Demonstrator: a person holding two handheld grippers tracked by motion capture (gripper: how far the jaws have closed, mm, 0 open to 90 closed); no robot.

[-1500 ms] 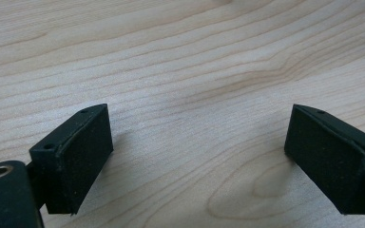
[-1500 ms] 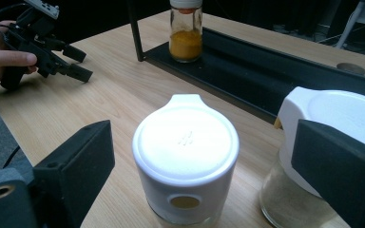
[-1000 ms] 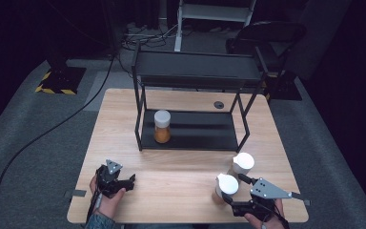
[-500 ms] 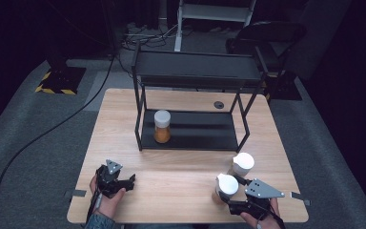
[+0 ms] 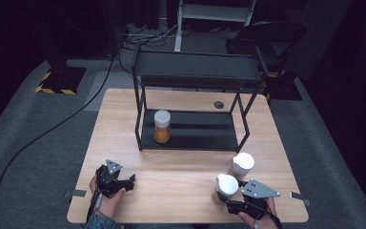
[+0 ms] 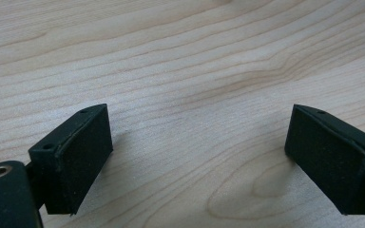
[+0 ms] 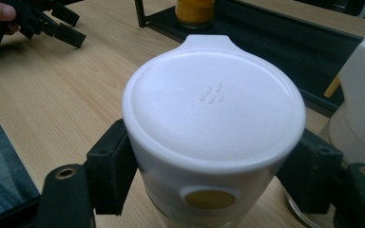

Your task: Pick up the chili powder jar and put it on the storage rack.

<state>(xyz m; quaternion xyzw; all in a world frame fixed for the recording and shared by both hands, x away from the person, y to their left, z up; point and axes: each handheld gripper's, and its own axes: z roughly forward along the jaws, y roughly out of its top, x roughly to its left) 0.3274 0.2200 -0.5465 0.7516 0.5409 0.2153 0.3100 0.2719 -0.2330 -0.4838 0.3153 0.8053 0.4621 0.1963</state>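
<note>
A spice jar with a white cap [image 5: 227, 185] stands at the front right of the wooden table [image 5: 181, 167]. My right gripper [image 5: 227, 200] is behind it, and its jaws press the jar's two sides. In the right gripper view the jar's cap [image 7: 214, 114] sits between the black pads [image 7: 111, 166], which touch it. My left gripper [image 5: 129, 183] rests on the table at the front left, held by a hand. Its jaws stand wide apart over bare wood [image 6: 197, 156] with nothing between them.
A second white-capped jar [image 5: 242, 164] stands just behind and to the right of the held one [image 7: 361, 104]. A black two-level rack [image 5: 198, 71] fills the table's back half. On its lower shelf stands a jar of orange powder [image 5: 162, 126].
My right gripper has shifted a little left and in toward the near jar, and its jaws now sit against it. The left gripper and the jars have stayed put.
</note>
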